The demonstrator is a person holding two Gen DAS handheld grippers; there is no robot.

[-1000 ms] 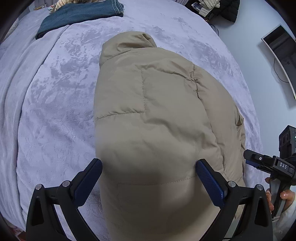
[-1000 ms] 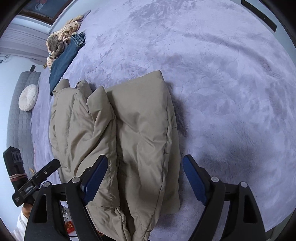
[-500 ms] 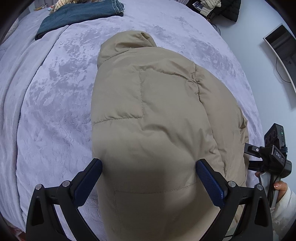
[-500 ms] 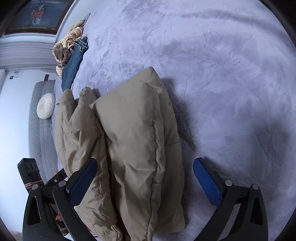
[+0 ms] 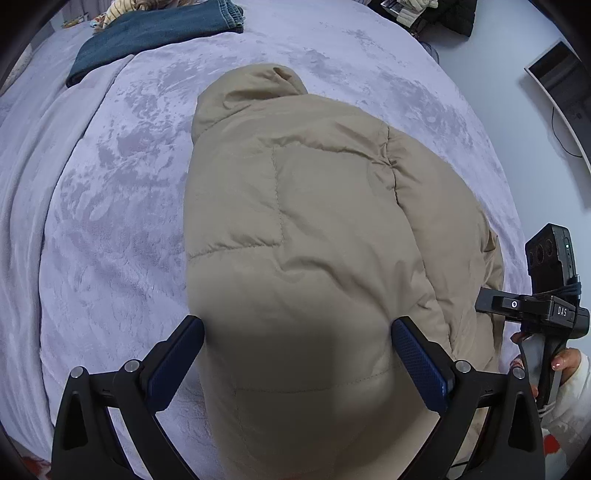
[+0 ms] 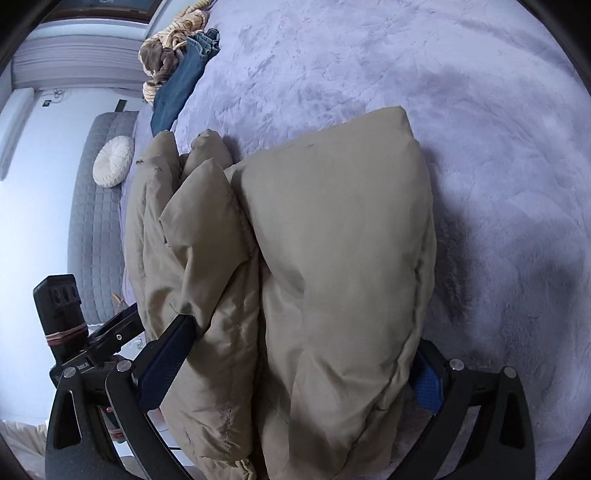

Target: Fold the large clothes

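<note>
Jacket (image 5: pixel 314 229), beige and puffy, folded into a thick bundle, lying on the lavender plush bedspread (image 5: pixel 110 221) and filling the middle of both wrist views. Collar end up at 12 o'clock in the left view; in the right view, stacked folds, the widest slab toward 1 o'clock, narrower rolls toward 10 o'clock. Bedspread all around it, rumpled and shaded. Folded blue jeans (image 5: pixel 155 33) far off at 11 o'clock on the bed, with a tangle of striped cloth (image 6: pixel 173 37) just beside them. Grey quilted sofa (image 6: pixel 96 221) beyond the bed edge at 9 o'clock in the right view, round white cushion (image 6: pixel 112 160) on it. Left gripper (image 5: pixel 297 354) low over the near end of the jacket, fingers spread wide, blue pads (image 5: pixel 419 363) at either side of the bulge (touching or only just beside: cannot tell). Right gripper (image 6: pixel 295 373) astride the same bundle from its side, jaws just opened to their widest, jacket between them, far pad partly hidden behind fabric, no squeeze visible. Right hand (image 5: pixel 561 360) at 4 o'clock in the left view, on the other tool's handle.
</note>
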